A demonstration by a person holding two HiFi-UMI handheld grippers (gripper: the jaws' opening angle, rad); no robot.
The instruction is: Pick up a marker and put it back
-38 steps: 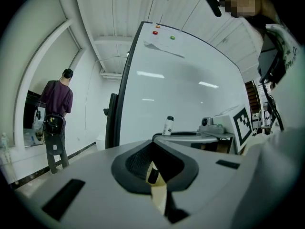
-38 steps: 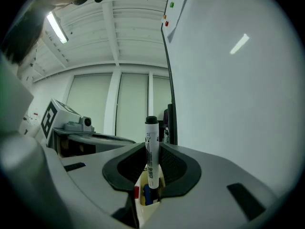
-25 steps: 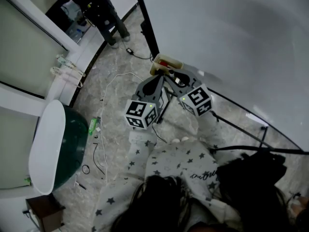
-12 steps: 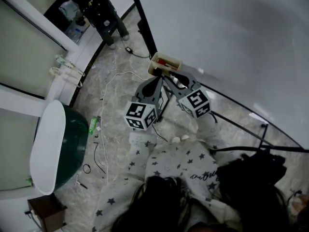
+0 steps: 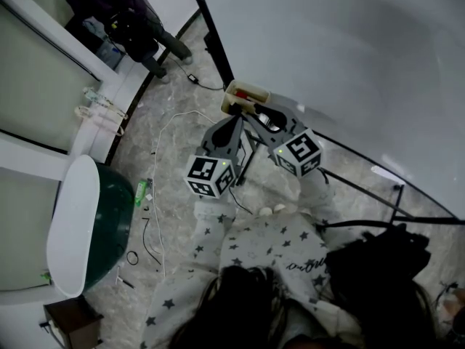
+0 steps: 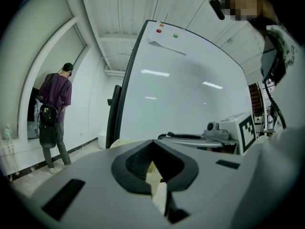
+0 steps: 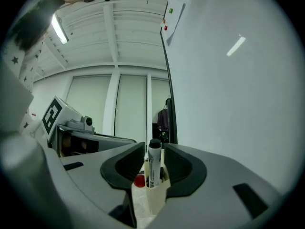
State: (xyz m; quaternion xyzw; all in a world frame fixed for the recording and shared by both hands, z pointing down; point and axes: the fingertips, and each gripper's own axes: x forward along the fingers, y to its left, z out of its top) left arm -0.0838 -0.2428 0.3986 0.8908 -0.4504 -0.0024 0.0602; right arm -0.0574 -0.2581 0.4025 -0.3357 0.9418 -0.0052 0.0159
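The right gripper's [image 7: 153, 152] jaws have just been opening and now stand slack either side of a black-capped marker [image 7: 154, 165]. The marker stands upright in a beige holder [image 7: 157, 198], beside a red cap [image 7: 138, 180]. The left gripper [image 6: 155, 168] is clenched on the holder's edge (only its own view shows that narrow slit). The head view alone places the holder at the whiteboard's [image 5: 349, 64] lower edge, above a marbled floor [image 5: 182, 173]. A person [image 6: 53, 109] stands far off by the wall.
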